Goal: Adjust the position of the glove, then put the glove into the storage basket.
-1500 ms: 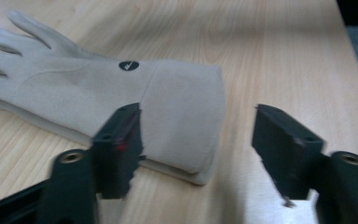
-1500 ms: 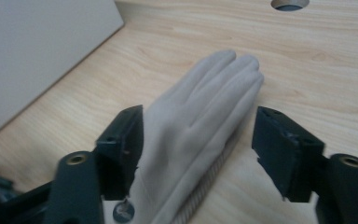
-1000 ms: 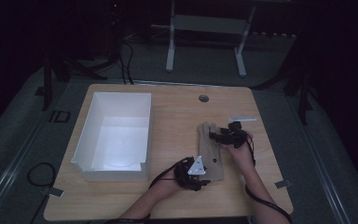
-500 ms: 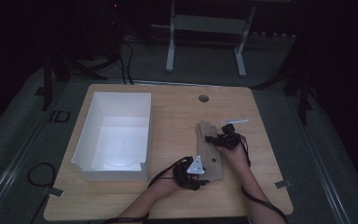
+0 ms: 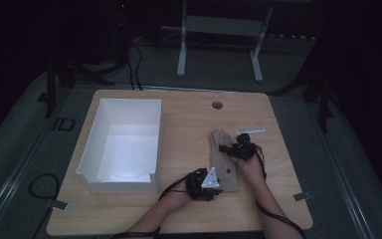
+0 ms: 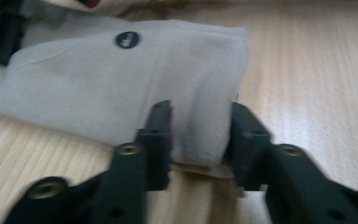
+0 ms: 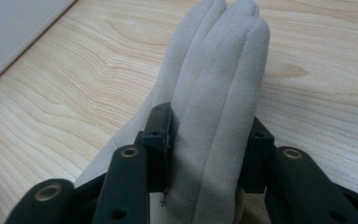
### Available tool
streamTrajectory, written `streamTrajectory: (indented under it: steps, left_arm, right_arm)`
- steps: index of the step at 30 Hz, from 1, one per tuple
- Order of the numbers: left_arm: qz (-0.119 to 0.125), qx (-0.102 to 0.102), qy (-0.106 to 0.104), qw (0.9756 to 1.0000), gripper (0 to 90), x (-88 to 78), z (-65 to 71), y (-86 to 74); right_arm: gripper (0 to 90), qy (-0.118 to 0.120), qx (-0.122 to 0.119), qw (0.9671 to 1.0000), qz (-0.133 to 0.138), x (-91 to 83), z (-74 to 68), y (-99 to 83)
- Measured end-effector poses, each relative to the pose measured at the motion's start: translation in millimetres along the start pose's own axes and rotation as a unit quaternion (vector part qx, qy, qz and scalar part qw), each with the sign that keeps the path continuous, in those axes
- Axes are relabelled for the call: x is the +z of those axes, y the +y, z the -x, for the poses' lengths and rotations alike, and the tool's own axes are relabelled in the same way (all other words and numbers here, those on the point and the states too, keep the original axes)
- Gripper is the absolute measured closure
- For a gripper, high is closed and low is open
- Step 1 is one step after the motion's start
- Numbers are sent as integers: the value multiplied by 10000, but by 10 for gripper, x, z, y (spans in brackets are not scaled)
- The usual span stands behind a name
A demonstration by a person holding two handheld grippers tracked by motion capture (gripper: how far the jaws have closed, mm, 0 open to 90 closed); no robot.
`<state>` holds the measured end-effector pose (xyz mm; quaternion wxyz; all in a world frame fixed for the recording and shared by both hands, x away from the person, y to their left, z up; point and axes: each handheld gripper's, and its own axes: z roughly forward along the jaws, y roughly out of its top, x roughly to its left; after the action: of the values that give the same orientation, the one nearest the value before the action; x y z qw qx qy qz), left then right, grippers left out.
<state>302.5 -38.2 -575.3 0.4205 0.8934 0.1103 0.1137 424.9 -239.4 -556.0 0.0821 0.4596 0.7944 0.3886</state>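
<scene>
A pale grey glove [image 5: 222, 162] lies flat on the wooden table [image 5: 189, 124], fingers pointing away from the person. My left gripper [image 5: 219, 185] is at its cuff end. In the left gripper view the jaws [image 6: 200, 140] have just been closing and pinch the bunched cuff corner of the glove [image 6: 121, 79]. My right gripper [image 5: 226, 148] reaches in from the right at the finger end. In the right gripper view its jaws [image 7: 209, 149] have just been closing and press on both sides of the glove's fingers [image 7: 223, 70].
An open white box [image 5: 124, 144] stands on the left half of the table. A round cable hole [image 5: 217, 105] sits near the far edge, and a small white strip [image 5: 251, 131] lies just right of the glove's fingertips. A desk frame [image 5: 219, 30] stands beyond the table.
The right gripper has edged a little to the left onto the glove's fingers. The left gripper has stayed at the cuff.
</scene>
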Motion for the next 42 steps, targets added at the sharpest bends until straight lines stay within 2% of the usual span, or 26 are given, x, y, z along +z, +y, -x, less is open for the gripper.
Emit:
streamTrajectory:
  steps: [2, 4, 9, 14, 17, 21, 23, 26, 29, 32, 34, 35, 37, 41, 42]
  left_arm:
    - [8, -359, -140, 9993, 771, -2, -71, 5]
    - [31, -588, -257, 9979, 789, 3, -111, 7]
    - [-137, -537, -199, 9983, 805, 3, -102, 57]
    - [-310, -435, -190, 9984, 812, -17, -102, 126]
    - [-301, -478, -215, 9982, 815, -46, -106, 174]
    - [-268, -479, -219, 9983, 815, -128, -116, 260]
    - [-280, -516, -240, 9980, 815, -174, -137, 300]
    - [-287, -700, -271, 9968, 815, -275, -188, 371]
    - [-284, -713, -248, 9967, 815, -336, -203, 410]
    - [-205, -789, -262, 9963, 816, -446, -229, 479]
    - [-142, -773, -243, 9966, 815, -566, -233, 562]
    - [-142, -773, -243, 9966, 815, -566, -233, 562]
    - [-120, -719, -151, 9972, 815, -657, -221, 626]
    - [-90, -726, -70, 9973, 815, -797, -209, 703]
    - [-113, -718, -41, 9973, 815, -840, -209, 722]
  right_arm:
    - [643, 18, 39, 10000, -1, -5, 6, 2]
    - [650, 15, 71, 10000, 16, -10, 7, 2]
    - [670, -56, 5, 10000, 16, -21, -22, 19]
    - [686, 30, 127, 9999, 47, -54, -14, 47]
    - [689, 51, 134, 9999, 79, -80, -17, 69]
    - [689, 245, 202, 9991, 264, -205, -27, 163]
    - [689, 278, 201, 9990, 289, -236, -32, 186]
    - [689, 349, 166, 9985, 388, -348, -70, 282]
    - [688, 393, 164, 9981, 434, -400, -89, 338]
    - [688, 515, 154, 9969, 567, -531, -135, 453]
    - [688, 522, 143, 9966, 618, -597, -178, 508]
    - [688, 522, 143, 9966, 618, -597, -178, 508]
    - [687, 506, 58, 9960, 728, -701, -256, 598]
    - [687, 579, 55, 9950, 808, -769, -308, 670]
    - [687, 590, 14, 9949, 818, -808, -359, 727]
